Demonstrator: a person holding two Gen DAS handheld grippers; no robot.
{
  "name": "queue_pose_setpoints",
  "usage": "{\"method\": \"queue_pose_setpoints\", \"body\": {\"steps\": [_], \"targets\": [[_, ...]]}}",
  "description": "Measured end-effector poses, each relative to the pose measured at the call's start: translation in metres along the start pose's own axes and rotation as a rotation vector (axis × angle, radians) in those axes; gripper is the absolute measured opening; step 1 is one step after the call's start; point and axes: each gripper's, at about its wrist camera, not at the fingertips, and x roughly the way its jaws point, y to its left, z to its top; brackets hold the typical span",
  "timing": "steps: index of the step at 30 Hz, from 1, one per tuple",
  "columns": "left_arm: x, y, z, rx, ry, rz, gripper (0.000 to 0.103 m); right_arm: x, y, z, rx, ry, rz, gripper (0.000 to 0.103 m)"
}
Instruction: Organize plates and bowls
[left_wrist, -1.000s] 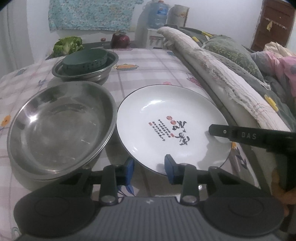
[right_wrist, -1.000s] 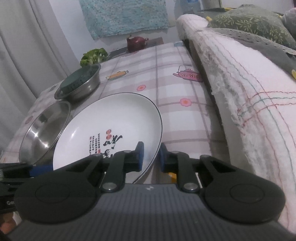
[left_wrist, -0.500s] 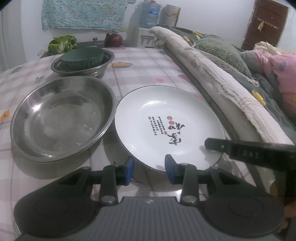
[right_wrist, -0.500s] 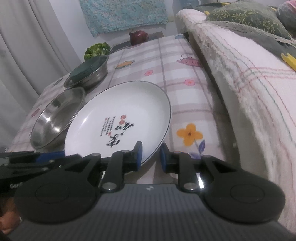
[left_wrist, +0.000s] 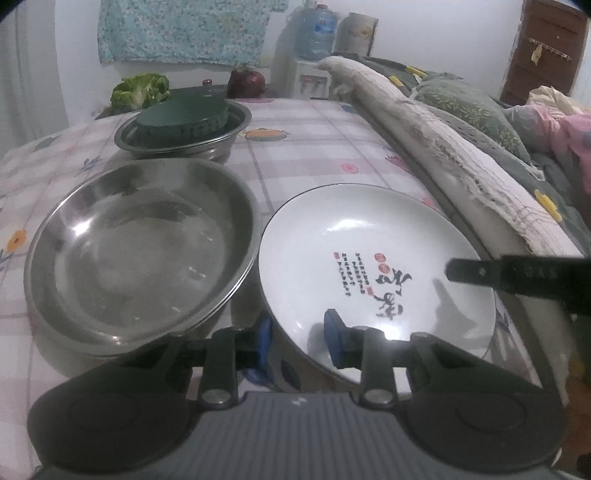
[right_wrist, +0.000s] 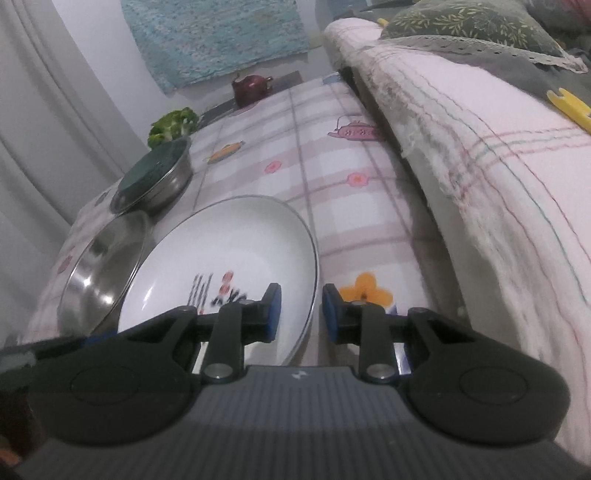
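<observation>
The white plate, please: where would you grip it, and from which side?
Grip the white plate by its thin raised rim at the near edge, one finger above and one below. The steel bowl crowds its left, so come from the near or right side, where the right gripper already straddles the rim, jaws opening.

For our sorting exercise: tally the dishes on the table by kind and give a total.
White plate: 1
Empty steel bowl: 1
Steel bowl holding a green dish: 1
Green dish: 1
Total: 4
</observation>
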Motion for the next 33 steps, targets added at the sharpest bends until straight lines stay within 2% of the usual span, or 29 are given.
{"method": "queue_pose_setpoints", "body": {"steps": [6,17,27,33], "targets": [[0.003,0.002,0.001,-0.001,-0.01,-0.009,0.03,0.018,0.007,0.008,-0.014,-0.007,-0.007,0.026],[-0.006,0.006,-0.005,-0.003,0.014,-0.028,0.03,0.009,0.013,0.001,-0.021,0.013,-0.016,0.027],[-0.031,0.016,-0.029,-0.026,0.068,-0.105,0.029,-0.01,0.016,-0.022,-0.025,0.029,-0.006,0.027],[-0.042,0.023,-0.039,-0.035,0.062,-0.141,0.023,-0.013,0.015,-0.029,-0.002,0.008,-0.006,0.026]]}}
